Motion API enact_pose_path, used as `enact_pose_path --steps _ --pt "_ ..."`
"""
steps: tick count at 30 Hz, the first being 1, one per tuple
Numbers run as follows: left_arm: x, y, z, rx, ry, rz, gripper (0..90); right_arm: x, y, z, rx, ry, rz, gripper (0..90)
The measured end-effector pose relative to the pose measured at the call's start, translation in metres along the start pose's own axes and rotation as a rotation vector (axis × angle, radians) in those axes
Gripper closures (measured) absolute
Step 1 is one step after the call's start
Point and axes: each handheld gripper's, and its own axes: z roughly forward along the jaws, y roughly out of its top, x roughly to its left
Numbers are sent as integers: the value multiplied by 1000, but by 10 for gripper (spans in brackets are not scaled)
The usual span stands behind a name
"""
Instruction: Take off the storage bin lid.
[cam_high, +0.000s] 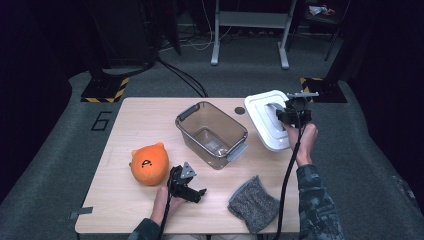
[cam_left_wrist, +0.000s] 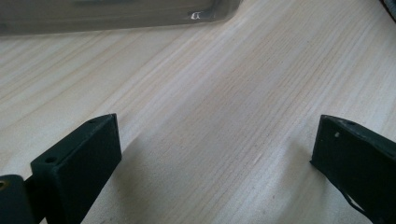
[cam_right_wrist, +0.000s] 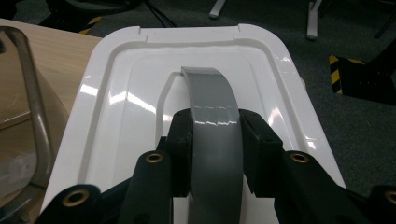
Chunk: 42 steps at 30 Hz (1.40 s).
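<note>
A clear, seemingly empty bin (cam_high: 212, 133) sits mid-counter. At the counter's (cam_high: 135, 200) far right corner, the right gripper (cam_right_wrist: 215, 154) clamps its fingers (cam_right_wrist: 181, 140) on the grey handle (cam_right_wrist: 212, 100) of a glossy white lid (cam_high: 262, 117). Near the front edge, the left gripper (cam_left_wrist: 212, 158) rests low, fingers (cam_left_wrist: 86, 154) wide apart, holding nothing.

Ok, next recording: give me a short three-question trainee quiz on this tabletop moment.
1. True or false: the right gripper is shut on the grey handle of the white lid.
2. Which lies nearest the left gripper? A: orange plush toy. B: white lid. C: clear bin.
3. What lies at the table's near edge, right of the left gripper?

Key: 1 true. 2 A. 3 the grey cloth.
</note>
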Motion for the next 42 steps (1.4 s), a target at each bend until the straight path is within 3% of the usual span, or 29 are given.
enact_pose_path --steps 12,25,31,42 --pt "0 0 0 1 4 4 9 -14 -28 34 55 -31 62 666" --pt "0 0 0 3 1 1 9 -2 -53 68 105 -33 85 666" --pt "0 0 0 4 1 1 9 -1 -61 79 132 -35 113 666" --pt "0 0 0 4 1 1 9 5 -72 98 162 -49 115 665"
